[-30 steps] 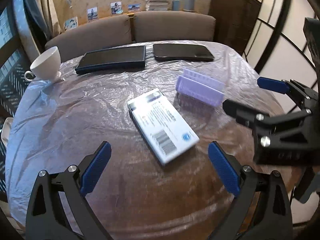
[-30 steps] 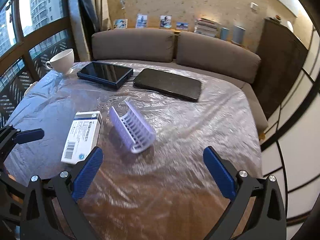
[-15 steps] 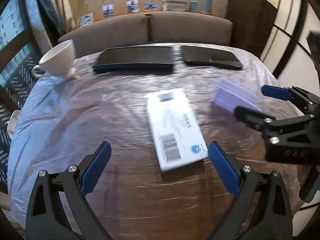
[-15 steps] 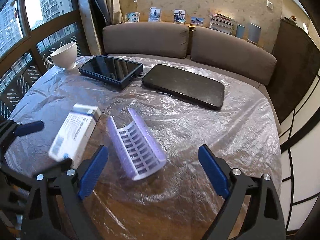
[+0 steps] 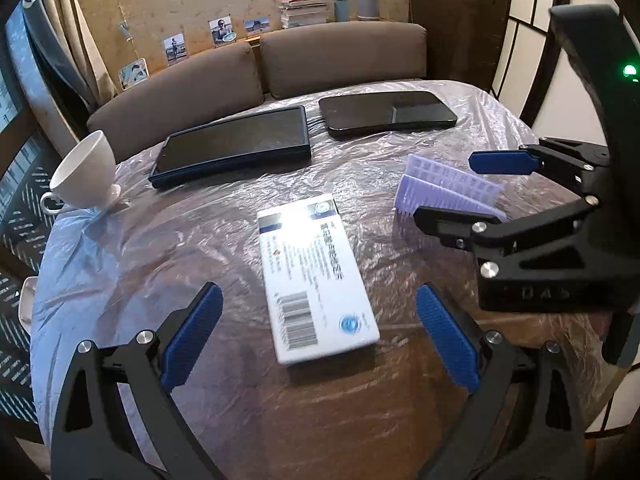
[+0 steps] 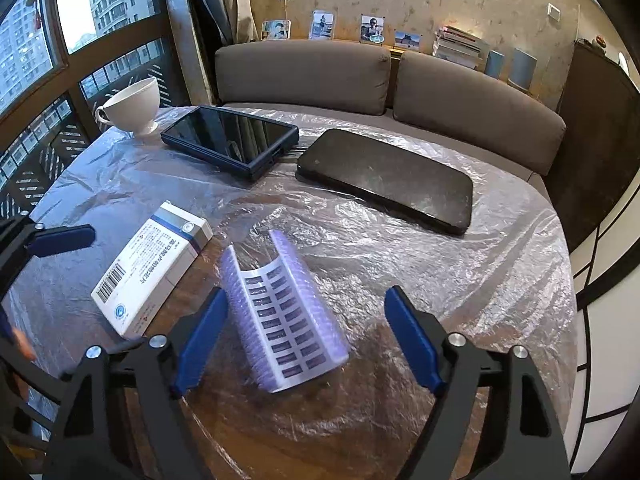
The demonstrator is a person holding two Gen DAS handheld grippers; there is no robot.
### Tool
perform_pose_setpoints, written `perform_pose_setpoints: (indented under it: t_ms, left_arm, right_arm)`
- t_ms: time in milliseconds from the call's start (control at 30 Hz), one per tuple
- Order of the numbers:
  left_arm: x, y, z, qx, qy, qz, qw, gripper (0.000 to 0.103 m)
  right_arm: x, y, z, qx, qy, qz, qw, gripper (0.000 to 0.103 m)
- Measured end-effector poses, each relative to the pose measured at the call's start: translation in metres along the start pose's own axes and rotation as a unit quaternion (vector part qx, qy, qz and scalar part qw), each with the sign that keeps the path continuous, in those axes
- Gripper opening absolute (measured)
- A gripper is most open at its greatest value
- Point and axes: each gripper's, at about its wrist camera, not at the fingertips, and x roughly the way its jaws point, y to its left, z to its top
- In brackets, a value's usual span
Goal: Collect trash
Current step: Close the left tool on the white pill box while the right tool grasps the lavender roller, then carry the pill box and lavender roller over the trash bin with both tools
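Note:
A white medicine box with a barcode lies flat on the plastic-covered table. My left gripper is open, with the near end of the box between its blue pads and neither pad touching it. A curved purple plastic tray rests on its back to the right of the box. My right gripper straddles the tray and its jaws are closing. The left pad is almost at the tray's edge; the right pad stands clear. In the left wrist view the right gripper brackets the tray.
A white cup stands at the table's left rim. A tablet in a blue case and a flat black device lie at the back. A brown sofa curves behind the table, with a window on the left.
Both grippers have come forward and lower over the table. The box now lies between the left pads. The right jaws have narrowed around the purple tray.

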Motion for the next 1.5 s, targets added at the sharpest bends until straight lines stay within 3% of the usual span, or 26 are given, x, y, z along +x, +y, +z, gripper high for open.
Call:
perform_pose_setpoints:
  t_ms: [100,167,267,833,1500]
  left_arm:
    - [0.006,0.005,0.006,-0.019,0.005,-0.016,0.9997,0.088]
    - [0.009,0.009,0.006,-0.027,0.010,-0.026,0.9993,0.070]
    - [0.014,0.016,0.004,-0.047,0.019,-0.044,0.9977,0.056]
    - [-0.013,0.030,-0.017,-0.069,0.005,-0.073,0.9949,0.056]
    - [-0.078,0.043,-0.102,-0.063,0.022,-0.088,0.9939,0.056]
  right_arm:
    - [0.002,0.002,0.000,-0.004,0.005,0.003,1.000,0.065]
    - [0.002,0.002,-0.001,-0.003,0.007,0.005,1.000,0.056]
    - [-0.001,0.002,-0.005,-0.002,0.005,0.006,1.000,0.043]
    - [-0.045,0.017,-0.034,0.081,-0.015,0.064,0.995,0.042]
    - [-0.095,0.078,-0.106,0.096,0.006,0.077,0.992,0.042]
